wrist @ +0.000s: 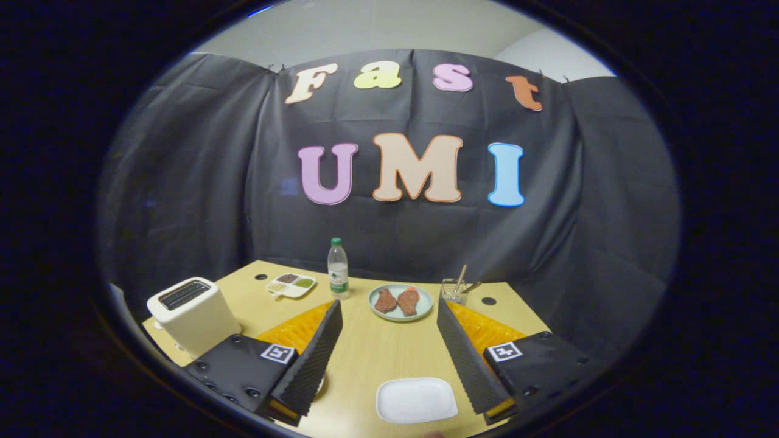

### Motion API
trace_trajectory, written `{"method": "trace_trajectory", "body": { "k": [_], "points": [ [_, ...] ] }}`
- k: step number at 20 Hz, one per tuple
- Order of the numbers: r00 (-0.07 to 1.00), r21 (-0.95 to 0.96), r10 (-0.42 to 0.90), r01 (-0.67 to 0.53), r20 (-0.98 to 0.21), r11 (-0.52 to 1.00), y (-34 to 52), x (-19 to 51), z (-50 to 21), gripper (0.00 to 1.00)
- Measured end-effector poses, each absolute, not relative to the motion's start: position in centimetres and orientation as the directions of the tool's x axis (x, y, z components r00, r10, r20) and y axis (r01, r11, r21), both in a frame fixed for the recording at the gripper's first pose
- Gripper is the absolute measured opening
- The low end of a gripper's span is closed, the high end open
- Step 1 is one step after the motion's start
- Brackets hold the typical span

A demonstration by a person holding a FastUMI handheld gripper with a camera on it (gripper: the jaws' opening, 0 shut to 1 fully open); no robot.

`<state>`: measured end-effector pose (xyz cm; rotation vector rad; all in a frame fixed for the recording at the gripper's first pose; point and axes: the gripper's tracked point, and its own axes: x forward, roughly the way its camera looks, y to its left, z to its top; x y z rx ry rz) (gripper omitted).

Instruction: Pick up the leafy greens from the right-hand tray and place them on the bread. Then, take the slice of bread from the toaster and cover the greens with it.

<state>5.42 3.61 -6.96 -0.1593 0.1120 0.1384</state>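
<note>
Item, gripper (388, 304): jaws set wide, holding nothing and touching nothing, raised above the tabletop (365, 353). Nearest, between the jaws: a white plate (417, 399), its visible face bare. Left of the left finger: the toaster (193, 313), upright, slot upward; whether a slice sits in it cannot be told from this angle. Just ahead of the fingertips: a round dish (400, 302) bearing two brown pieces. Beyond: a bottle (338, 277), upright; left of it a small divided dish (291, 285); off the right fingertip a glass (454, 291) holding sticks. Step in hand, as a judgement: unsettled. Empty, wide jaws held off the tabletop fit a reach for the greens as well as a withdrawal after the slice is laid. Any grasp to come would call for lowering and closing on soft, thin stuff without crushing it.
</note>
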Motion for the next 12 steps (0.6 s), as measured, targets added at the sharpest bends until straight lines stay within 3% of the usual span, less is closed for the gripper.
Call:
{"method": "trace_trajectory", "body": {
  "k": [12],
  "points": [
    [0.987,-0.059,0.124,-0.13,-0.097,0.99,1.2,2.8,-5.5,0.99]
  ]
}}
